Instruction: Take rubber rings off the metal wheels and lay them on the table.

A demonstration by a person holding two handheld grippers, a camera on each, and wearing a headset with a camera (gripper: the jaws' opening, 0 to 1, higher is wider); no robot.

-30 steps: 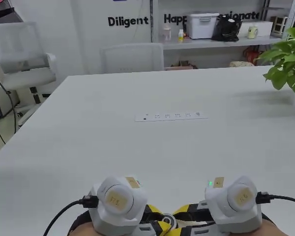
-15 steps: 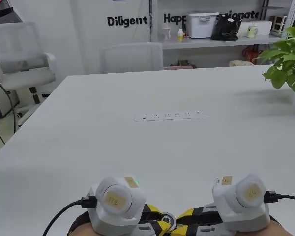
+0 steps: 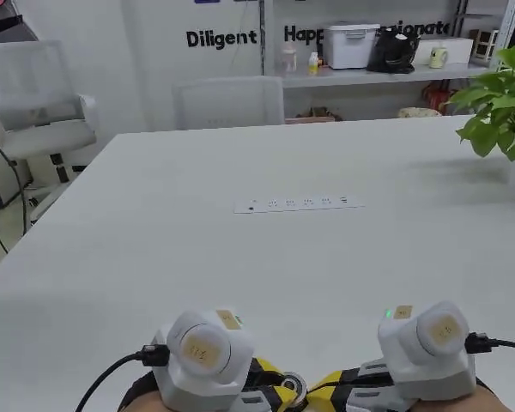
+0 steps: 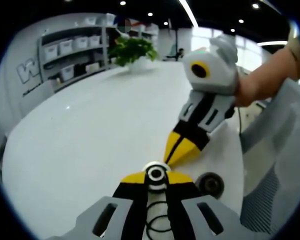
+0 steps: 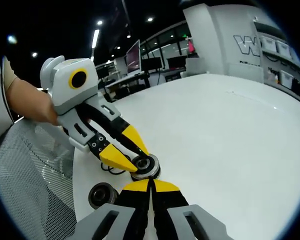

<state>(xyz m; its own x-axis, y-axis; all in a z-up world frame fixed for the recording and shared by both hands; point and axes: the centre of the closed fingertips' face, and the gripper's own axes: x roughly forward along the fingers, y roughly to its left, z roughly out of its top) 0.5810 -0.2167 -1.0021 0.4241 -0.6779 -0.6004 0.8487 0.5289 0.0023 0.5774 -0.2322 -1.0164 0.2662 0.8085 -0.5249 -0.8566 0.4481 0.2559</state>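
**Item 1: metal wheel A** (image 5: 146,166). Small and round, bright silver hub w/ dark centre bore, black rubber ring (image 5: 141,175) on its rim. Loc.: low over near edge of white table (image 3: 240,257), between the two grippers. Resting or lifted: can't tell.

**Item 2: metal wheel B** (image 5: 102,194). Same type, black ring round a duller hub. Lies flat on table just beside wheel A, on the person's side. Apart from both grippers' tips.

**Item 3: left gripper** (image 5: 136,159). Grey body, black jaws w/ yellow tips. Jaws closed down onto wheel A, one tip each side of it. A hand (image 5: 32,102) grips the body.

**Item 4: right gripper** (image 5: 150,185). Same make. Jaws drawn together, only a thin seam betw. them. Tips meet wheel A's edge, facing the left gripper's. Whether they pinch the ring: can't tell.

**Misc.:** power strip (image 3: 297,204) mid-table, potted plant (image 3: 500,107) at far right. Both well apart from the wheels.
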